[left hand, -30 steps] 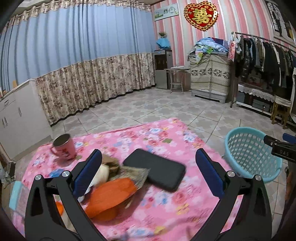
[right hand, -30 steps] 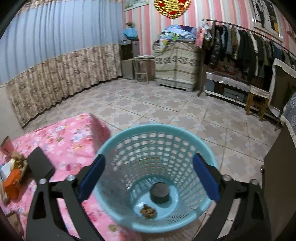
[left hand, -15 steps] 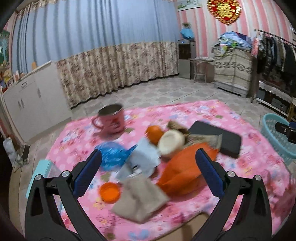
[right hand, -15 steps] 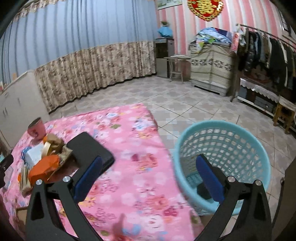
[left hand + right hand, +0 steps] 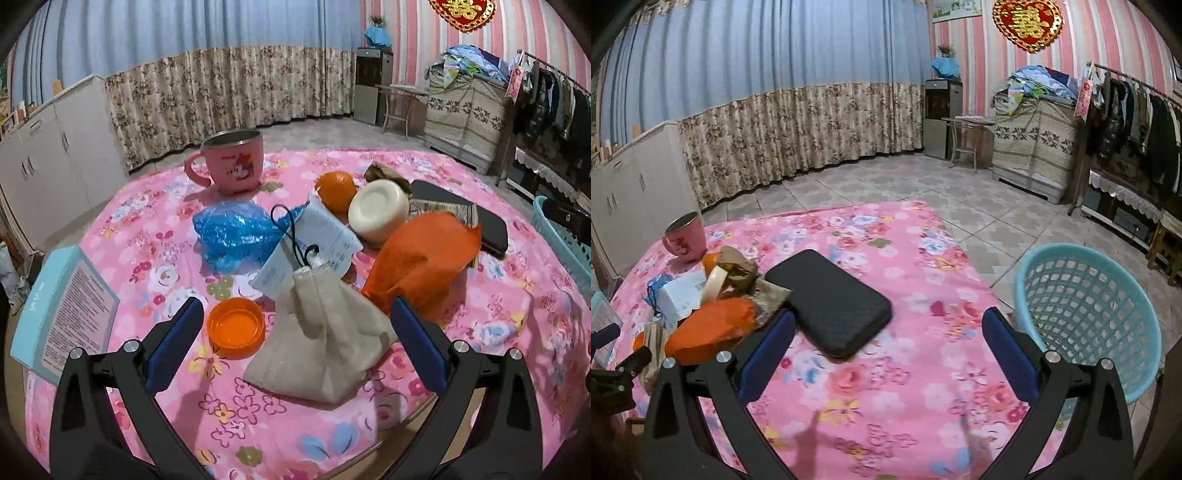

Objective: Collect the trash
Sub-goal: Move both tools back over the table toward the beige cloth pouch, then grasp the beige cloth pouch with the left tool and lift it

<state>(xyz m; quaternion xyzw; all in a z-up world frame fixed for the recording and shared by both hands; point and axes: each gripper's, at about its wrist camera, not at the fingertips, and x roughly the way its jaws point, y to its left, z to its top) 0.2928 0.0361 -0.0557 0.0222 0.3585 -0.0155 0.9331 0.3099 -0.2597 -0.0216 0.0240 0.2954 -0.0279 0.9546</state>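
Note:
A pile of clutter lies on the pink floral tablecloth (image 5: 517,332). In the left wrist view my left gripper (image 5: 299,339) stands open, straddling a beige cloth pouch (image 5: 321,339) with an orange cap (image 5: 236,326) by its left finger. Beyond lie a crumpled orange bag (image 5: 421,258), a blue plastic bag (image 5: 232,232), a white paper packet (image 5: 317,243), a cream lid (image 5: 378,210) and an orange fruit (image 5: 336,186). My right gripper (image 5: 886,350) is open and holds nothing, over the cloth just in front of a black case (image 5: 831,299). The teal basket (image 5: 1086,314) stands on the floor to its right.
A pink mug (image 5: 232,162) stands at the table's far side. A light blue box (image 5: 62,310) lies at the left edge. White cabinets (image 5: 48,155), curtains, a covered chest (image 5: 1034,147) and a clothes rack (image 5: 1134,118) ring the tiled floor (image 5: 979,214).
My left gripper swung left from the black case to the clutter pile and came close over the beige pouch. My right gripper swung left away from the basket to above the tablecloth.

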